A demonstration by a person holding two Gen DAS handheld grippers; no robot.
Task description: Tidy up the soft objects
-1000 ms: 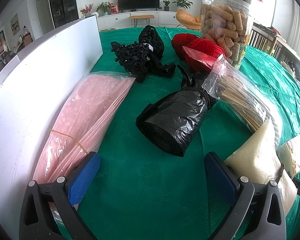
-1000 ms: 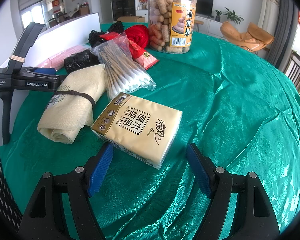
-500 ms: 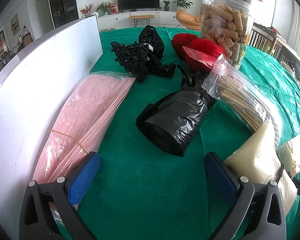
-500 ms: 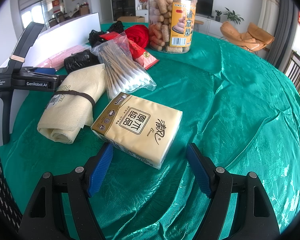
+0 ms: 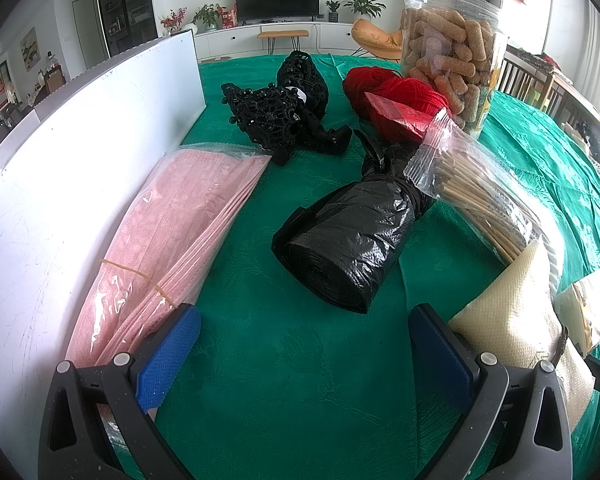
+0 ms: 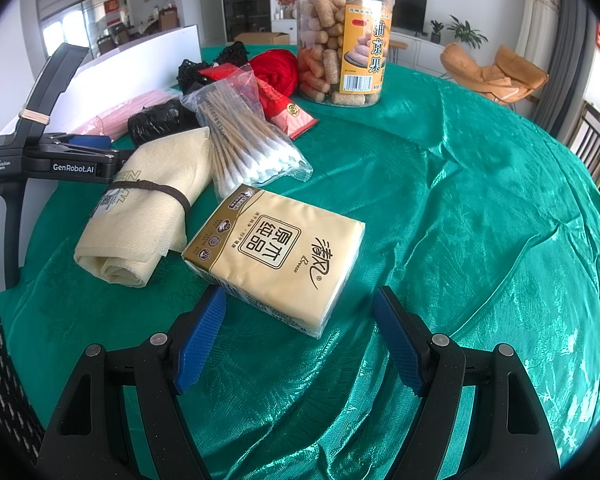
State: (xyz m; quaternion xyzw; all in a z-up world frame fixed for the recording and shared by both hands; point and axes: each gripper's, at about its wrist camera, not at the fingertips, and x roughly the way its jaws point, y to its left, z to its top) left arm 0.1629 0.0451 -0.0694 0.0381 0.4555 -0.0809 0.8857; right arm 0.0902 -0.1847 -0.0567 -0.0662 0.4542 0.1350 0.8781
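My left gripper [image 5: 304,344] stands open above green cloth, nothing between its blue pads. Ahead of it lies a black roll of rubbish bags [image 5: 348,244]; a pink packet of masks [image 5: 168,236] leans on the white board to its left. Black lace [image 5: 284,112] and red yarn [image 5: 400,96] lie farther back. A rolled beige cloth [image 5: 512,316] sits at the right. My right gripper [image 6: 296,328] is open too, just short of a yellow tissue pack [image 6: 276,252] whose near corner lies between the fingertips, untouched. The beige cloth [image 6: 148,208] and cotton swab bag [image 6: 248,144] lie beyond it.
A white board [image 5: 80,168] walls the left side. A clear jar of snack sticks [image 6: 342,44] stands at the back, a red packet [image 6: 288,110] beside it. The left gripper's body [image 6: 52,160] shows at left in the right wrist view. Bare green tablecloth [image 6: 480,200] stretches right.
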